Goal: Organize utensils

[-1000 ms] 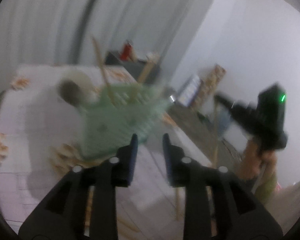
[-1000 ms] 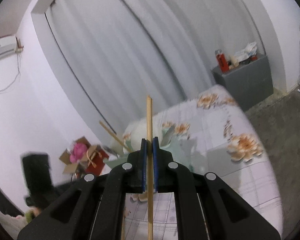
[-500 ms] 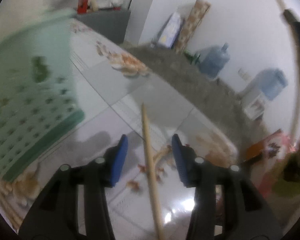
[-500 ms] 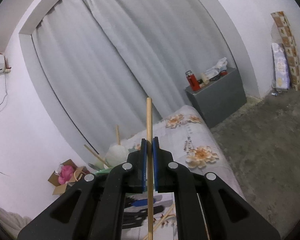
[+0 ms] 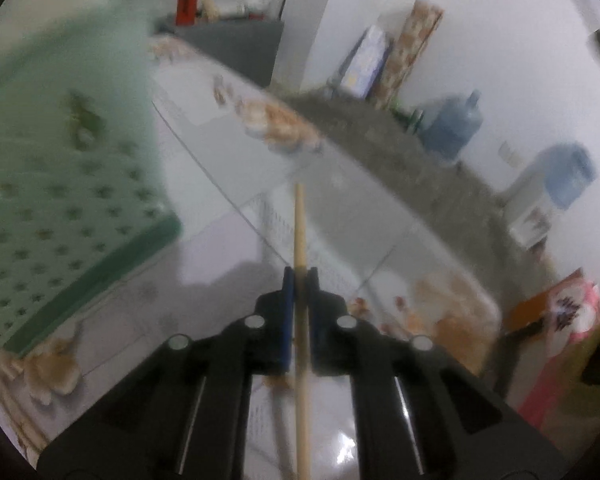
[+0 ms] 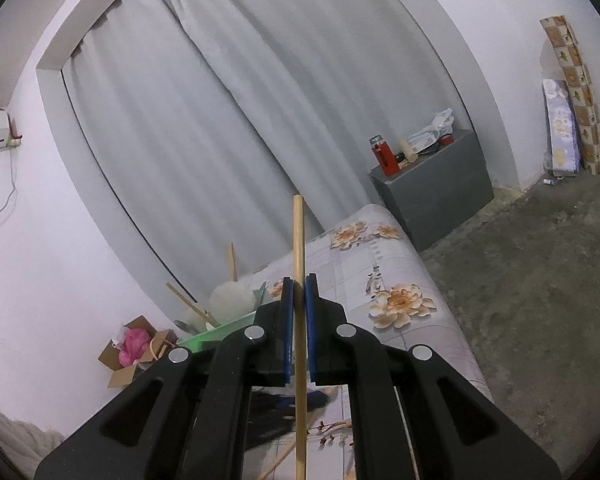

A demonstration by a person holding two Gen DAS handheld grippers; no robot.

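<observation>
Left hand-held gripper [image 5: 299, 280] pinching wooden stick [image 5: 299, 224], green basket [image 5: 60, 208] left; right hand-held gripper [image 6: 299, 288] pinching second wooden stick [image 6: 298, 240].

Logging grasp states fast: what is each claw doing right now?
Left claw: shut on a wooden stick.
Right claw: shut on another wooden stick.

Left wrist view looks close down at the floral tablecloth [image 5: 228, 168]; right faces the curtain [image 6: 228, 128]; both share the grey cabinet [image 6: 436, 184].

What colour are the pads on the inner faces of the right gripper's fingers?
Blue pads, set on black fingers of the right gripper; the right wrist view shows them best.
</observation>
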